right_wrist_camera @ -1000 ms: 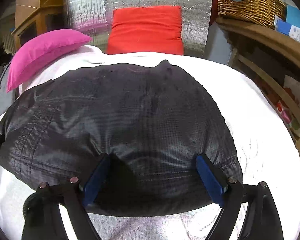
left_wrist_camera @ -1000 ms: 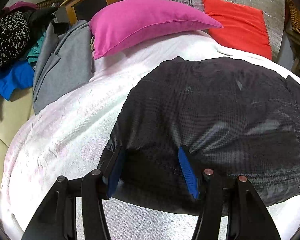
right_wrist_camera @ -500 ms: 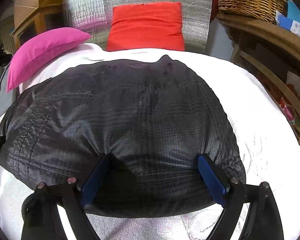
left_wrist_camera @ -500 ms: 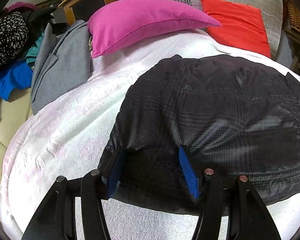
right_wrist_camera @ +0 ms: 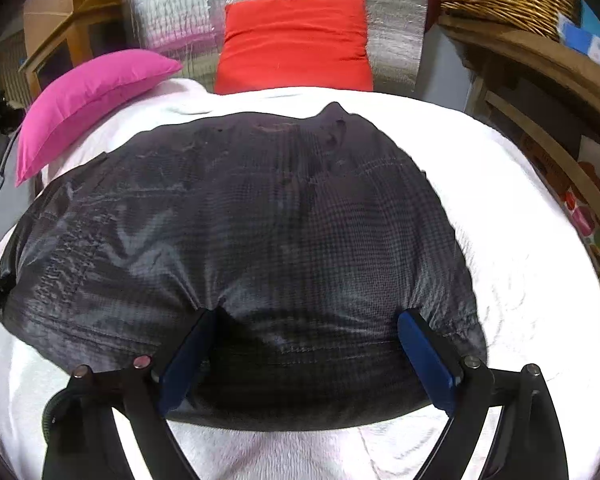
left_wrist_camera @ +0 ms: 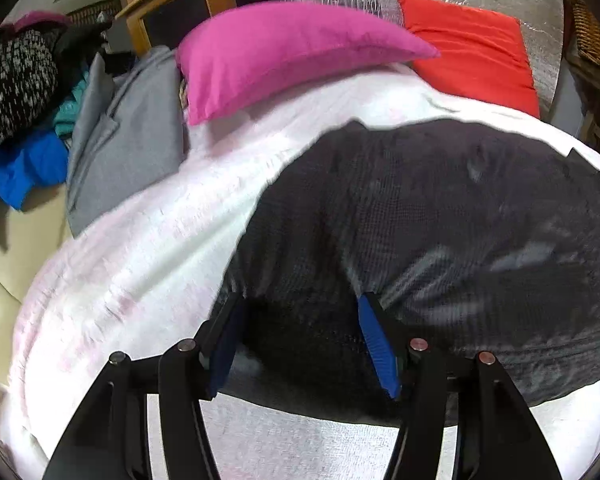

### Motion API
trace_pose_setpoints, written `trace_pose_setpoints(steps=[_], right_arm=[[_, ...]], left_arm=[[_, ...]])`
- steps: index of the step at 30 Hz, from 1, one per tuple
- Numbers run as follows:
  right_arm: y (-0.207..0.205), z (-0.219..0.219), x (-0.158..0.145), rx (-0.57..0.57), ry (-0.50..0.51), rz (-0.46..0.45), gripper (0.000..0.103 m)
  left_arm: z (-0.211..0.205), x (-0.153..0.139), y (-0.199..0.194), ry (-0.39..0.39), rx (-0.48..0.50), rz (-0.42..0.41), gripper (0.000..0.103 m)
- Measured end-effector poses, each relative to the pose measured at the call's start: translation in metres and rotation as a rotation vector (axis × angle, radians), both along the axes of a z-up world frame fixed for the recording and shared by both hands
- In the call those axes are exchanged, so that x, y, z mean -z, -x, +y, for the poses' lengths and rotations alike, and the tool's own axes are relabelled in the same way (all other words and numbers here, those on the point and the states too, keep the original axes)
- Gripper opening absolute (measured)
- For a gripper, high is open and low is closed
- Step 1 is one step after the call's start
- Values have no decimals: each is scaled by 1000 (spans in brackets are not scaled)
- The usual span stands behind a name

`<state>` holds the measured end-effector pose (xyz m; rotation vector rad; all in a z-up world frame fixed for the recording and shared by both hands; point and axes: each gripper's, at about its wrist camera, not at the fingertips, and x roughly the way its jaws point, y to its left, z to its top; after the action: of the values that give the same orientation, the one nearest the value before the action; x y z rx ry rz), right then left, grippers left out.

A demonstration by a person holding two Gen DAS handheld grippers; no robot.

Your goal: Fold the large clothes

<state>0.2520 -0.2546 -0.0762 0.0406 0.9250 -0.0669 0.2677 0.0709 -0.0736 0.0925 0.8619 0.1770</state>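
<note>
Black jacket point(left_wrist_camera: 440, 220) unchanged on the white bed point(left_wrist_camera: 140, 248); left hand-held gripper point(left_wrist_camera: 300, 332) and right hand-held gripper point(right_wrist_camera: 308, 344) stay part-open astride its near hem, fold not begun.

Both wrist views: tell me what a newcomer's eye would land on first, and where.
The big dark jacket spread across the white blanket dominates both views, its near hem lying between the open fingers of the left gripper and the right gripper. Behind it, a magenta pillow lies at the left and a red cushion leans against a silvery sheet.
</note>
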Motion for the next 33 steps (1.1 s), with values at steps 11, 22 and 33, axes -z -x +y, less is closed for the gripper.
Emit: trace_pose_setpoints(steps=[11,22,33], right_arm=[[-113,-3,-37,26,-103,-34,94],[-156,9,32,39,-43,75,98],[-97,37,-19,-24,-75,-92,97]], left_arm=[[-65,-32,-82,57,134,10,65],[-98,31,-132,-12,119,135,76],[-112,-12,-72,27,197,9,76]])
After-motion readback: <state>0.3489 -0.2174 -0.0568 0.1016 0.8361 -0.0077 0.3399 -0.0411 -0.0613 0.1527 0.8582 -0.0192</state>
